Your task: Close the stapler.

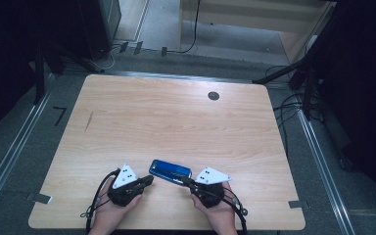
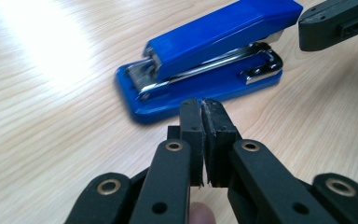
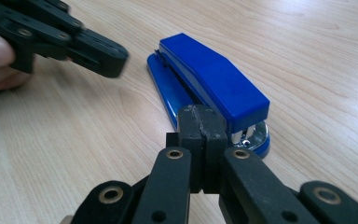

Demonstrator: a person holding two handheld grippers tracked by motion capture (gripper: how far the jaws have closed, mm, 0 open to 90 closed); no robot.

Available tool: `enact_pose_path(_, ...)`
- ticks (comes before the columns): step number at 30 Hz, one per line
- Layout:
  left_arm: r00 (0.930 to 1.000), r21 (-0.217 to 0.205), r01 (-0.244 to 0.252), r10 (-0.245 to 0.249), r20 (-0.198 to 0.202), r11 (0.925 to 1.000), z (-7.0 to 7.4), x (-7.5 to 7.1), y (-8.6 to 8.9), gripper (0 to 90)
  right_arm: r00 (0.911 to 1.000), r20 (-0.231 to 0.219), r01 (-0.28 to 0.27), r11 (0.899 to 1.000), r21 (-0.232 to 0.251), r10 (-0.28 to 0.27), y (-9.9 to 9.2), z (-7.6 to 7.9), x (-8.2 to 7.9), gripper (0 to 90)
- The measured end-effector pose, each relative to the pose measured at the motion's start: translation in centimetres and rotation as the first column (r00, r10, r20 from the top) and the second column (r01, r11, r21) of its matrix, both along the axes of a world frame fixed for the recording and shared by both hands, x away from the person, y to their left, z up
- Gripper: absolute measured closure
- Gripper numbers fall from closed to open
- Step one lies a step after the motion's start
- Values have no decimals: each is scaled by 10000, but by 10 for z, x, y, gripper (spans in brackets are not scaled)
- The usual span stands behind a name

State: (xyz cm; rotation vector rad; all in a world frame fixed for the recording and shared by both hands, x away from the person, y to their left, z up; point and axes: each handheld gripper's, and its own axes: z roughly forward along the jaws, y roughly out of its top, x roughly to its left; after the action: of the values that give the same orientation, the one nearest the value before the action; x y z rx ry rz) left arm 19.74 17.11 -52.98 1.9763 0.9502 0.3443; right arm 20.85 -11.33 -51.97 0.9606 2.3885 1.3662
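Note:
A blue stapler (image 1: 170,170) lies flat on the wooden table near its front edge, between my two grippers. In the left gripper view the stapler (image 2: 205,60) lies just beyond my left gripper (image 2: 202,106), whose jaws stand together with a hairline gap and nothing between them. The right gripper view has my right gripper (image 3: 200,114) shut and empty, its tips right at the stapler's (image 3: 209,84) metal-nosed end. From above, the left gripper (image 1: 149,179) sits left of the stapler and the right gripper (image 1: 183,179) at its right end.
The table (image 1: 176,122) is light wood with a dark round grommet (image 1: 213,96) near its far edge. Dark stands and cables flank the table on the floor. A person's hands hold both grippers at the front edge.

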Motion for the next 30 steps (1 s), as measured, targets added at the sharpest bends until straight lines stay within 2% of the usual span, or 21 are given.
enact_pose_path(4,9979,-374,-631,637,146,9973,3,-3,23,818,9999,-99,98,9999,-70,-99,0,-4,1,900)
enact_pose_path(8,9885,-636,-1426,1454,422,9877,6,-3,50,729,9998,-101,196,9998,-42,-196,0,-4,2,900)
enact_pose_path(11,9815,-885,-1826,1868,415,9792,4,-4,66,635,9999,-56,163,9999,-23,-163,0,-5,3,900)
enact_pose_path(17,9597,-832,-2658,2718,719,9604,7,-9,88,478,9999,-75,140,9999,-65,-140,1,-6,4,900)
enact_pose_path(23,9381,-818,-3323,3383,746,9396,9,-15,111,401,9996,-71,256,9996,-71,-256,1,-7,6,900)
enact_pose_path(27,9210,-776,-3768,3823,753,9230,8,-20,128,345,9994,-76,335,9994,-64,-336,1,-8,8,900)
enact_pose_path(29,9148,-782,-3913,3968,749,9169,7,-23,136,320,9994,-52,346,9994,-81,-346,1,-8,9,900)
enact_pose_path(30,9142,-758,-3929,3982,754,9164,7,-23,138,307,9994,-37,356,9993,-88,-356,0,-8,10,900)
